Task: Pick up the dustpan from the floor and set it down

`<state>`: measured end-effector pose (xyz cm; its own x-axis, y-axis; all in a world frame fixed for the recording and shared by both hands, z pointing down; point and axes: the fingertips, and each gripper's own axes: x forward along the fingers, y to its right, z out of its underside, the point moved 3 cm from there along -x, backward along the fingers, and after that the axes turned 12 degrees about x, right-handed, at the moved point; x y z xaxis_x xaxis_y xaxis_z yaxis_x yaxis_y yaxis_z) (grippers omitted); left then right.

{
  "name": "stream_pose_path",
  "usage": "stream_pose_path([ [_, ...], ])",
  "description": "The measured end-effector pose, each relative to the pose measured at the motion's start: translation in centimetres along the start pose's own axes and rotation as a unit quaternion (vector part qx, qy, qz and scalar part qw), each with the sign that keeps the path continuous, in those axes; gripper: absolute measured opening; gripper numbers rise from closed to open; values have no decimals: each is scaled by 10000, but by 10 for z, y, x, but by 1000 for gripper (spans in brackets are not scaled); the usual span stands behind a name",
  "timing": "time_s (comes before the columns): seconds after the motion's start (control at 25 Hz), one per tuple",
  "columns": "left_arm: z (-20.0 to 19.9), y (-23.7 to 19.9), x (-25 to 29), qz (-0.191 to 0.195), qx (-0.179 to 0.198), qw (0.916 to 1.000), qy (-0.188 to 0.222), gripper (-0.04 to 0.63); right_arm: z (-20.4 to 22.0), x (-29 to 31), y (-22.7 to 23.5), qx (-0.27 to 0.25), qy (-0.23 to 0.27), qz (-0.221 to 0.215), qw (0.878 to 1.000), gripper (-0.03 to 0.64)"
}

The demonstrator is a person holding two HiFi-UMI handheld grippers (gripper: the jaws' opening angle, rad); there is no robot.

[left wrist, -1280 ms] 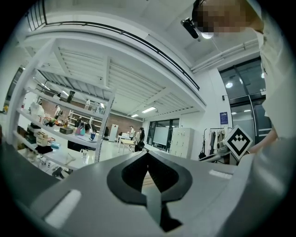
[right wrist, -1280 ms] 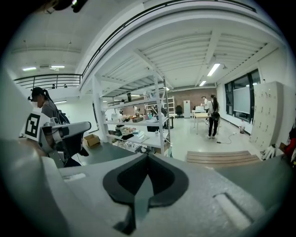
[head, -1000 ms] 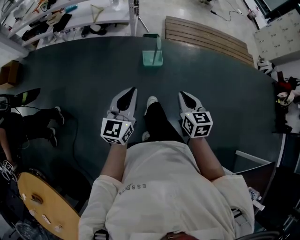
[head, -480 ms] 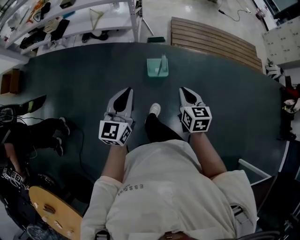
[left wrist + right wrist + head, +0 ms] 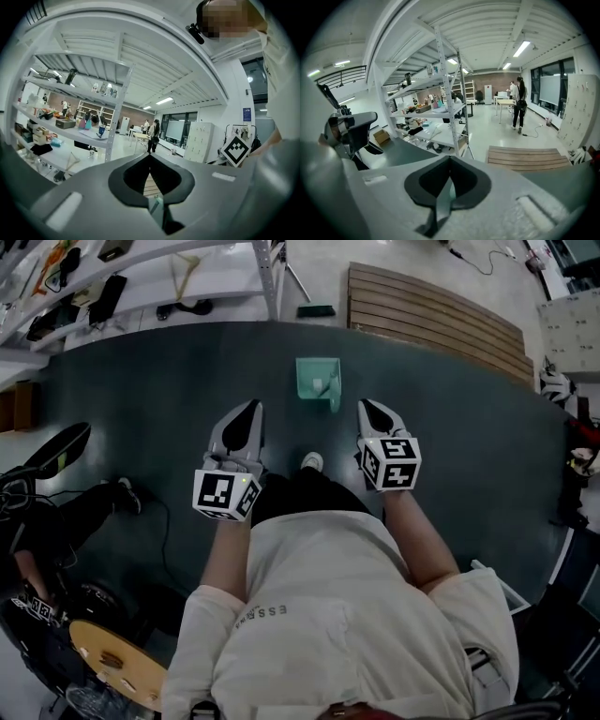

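A pale green dustpan (image 5: 317, 381) with an upright handle stands on the dark floor mat (image 5: 150, 381), just ahead of both grippers. My left gripper (image 5: 251, 408) is held at waist height, below and left of it, with its jaws shut and nothing between them. My right gripper (image 5: 366, 405) is level with the left one, just right of the dustpan, jaws shut and empty too. In the left gripper view a sliver of green dustpan (image 5: 155, 203) shows through the gap under the shut left gripper (image 5: 150, 155). The tips of the right gripper (image 5: 450, 158) also meet.
White shelving (image 5: 178, 268) with clutter runs along the far left, and a slatted wooden platform (image 5: 431, 310) lies at the far right. A seated person's legs (image 5: 84, 507) and cables are on the left. My shoe (image 5: 311, 461) is between the grippers.
I have walked forward, so the dustpan has come nearer in the head view and now sits just beyond the gripper tips. Both grippers stay shut and side by side.
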<state>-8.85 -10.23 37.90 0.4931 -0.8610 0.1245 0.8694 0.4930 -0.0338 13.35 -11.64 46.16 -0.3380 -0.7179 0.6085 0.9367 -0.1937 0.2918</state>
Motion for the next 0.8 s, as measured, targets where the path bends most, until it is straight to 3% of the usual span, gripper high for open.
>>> stream_pose_path([
  [0.24, 20, -13, 37, 241, -129, 9995, -143, 14, 2, 50, 1, 121, -379, 143, 9991, 2],
  [0.28, 22, -15, 45, 286, -165, 9993, -173, 14, 5, 60, 3, 185, -500, 165, 9984, 49],
  [0.4, 28, -21, 66, 457, -191, 9985, -243, 14, 22, 87, 13, 419, -841, 356, 9949, 107],
  [0.56, 30, -32, 95, 660, 15, 9976, -229, 14, 48, 128, 23, 442, -1287, 642, 9886, 157],
  [0.8, 66, -42, 127, 873, -349, 9937, -604, 14, 92, 182, 42, 590, -2083, 1062, 9705, 170],
])
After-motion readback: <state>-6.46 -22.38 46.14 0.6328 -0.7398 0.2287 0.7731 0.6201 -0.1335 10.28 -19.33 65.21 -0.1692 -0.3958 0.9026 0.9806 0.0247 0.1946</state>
